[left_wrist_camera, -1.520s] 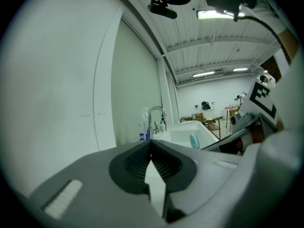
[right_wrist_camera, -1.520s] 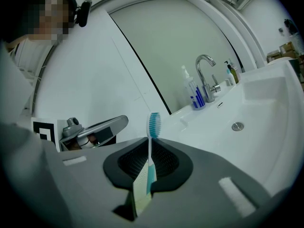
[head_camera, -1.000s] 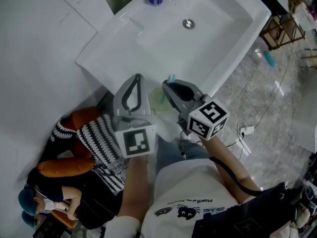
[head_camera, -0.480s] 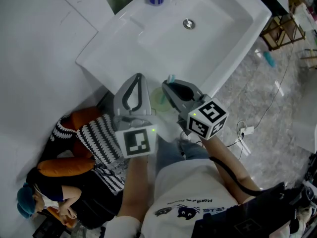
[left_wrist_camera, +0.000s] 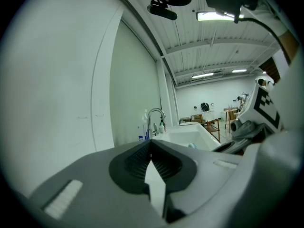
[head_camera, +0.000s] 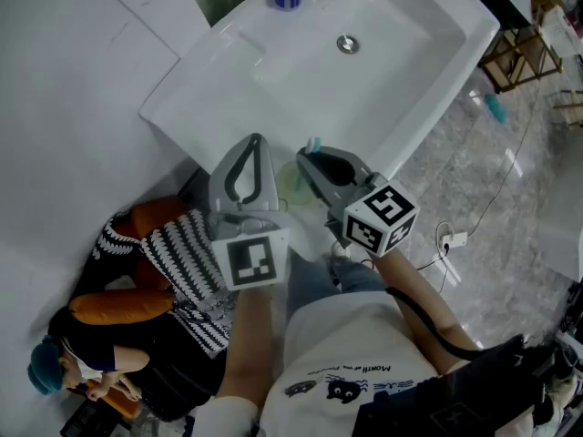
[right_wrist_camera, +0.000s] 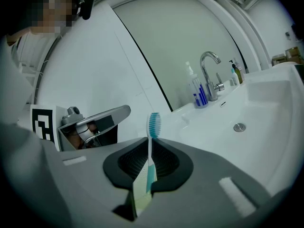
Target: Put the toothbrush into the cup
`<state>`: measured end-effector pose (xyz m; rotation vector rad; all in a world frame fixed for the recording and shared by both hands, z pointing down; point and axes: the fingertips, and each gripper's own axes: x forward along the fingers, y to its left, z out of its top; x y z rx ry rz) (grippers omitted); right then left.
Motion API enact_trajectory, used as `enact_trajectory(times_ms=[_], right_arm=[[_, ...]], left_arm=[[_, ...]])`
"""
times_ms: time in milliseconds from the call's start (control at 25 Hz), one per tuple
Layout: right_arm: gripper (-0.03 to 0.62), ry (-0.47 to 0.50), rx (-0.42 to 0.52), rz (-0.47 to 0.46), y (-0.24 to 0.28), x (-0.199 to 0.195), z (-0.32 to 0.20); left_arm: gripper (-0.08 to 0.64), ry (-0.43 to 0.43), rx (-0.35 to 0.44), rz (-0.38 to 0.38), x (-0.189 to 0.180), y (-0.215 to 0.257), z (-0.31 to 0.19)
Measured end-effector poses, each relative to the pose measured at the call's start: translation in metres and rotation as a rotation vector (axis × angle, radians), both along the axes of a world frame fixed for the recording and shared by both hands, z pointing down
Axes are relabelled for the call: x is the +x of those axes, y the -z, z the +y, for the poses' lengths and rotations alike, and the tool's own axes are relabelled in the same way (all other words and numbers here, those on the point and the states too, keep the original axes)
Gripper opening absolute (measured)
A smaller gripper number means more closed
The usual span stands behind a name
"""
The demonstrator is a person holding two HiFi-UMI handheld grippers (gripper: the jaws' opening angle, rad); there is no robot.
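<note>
Right tool (head_camera: 311,159), head view: clamped on the toothbrush (head_camera: 315,144), bristles past the tips, by the front rim of the sink (head_camera: 273,71); left tool (head_camera: 254,142) alongside. Left gripper view: jaws together, nothing btwn. Right gripper view: brush upright, pinched mid-handle, a sound hold; prob. light, stiff, slick plastic; tool tipped slightly down.

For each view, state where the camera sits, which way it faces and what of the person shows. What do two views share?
Head view: on the head, facing down at the sink, left hand-held gripper and right hand-held gripper; forearms and shirt show.
Left gripper view: on that gripper, facing along shut jaws to the faucet; an arm at right.
Right gripper view: facing along jaws clamping the toothbrush; torso at upper left.
Shared: both gripper views show the faucet.
</note>
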<state>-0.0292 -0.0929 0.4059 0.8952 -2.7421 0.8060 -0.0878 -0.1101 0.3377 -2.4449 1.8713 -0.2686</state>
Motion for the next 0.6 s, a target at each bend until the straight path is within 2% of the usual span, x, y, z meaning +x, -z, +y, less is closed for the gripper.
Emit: enact_trajectory(times_ms=[600], right_arm=[[0.072, -0.018, 0.007, -0.018, 0.0030, 0.0039, -0.0037]], left_arm=[[0.000, 0.002, -0.003, 0.005, -0.0005, -0.0005, -0.0005]])
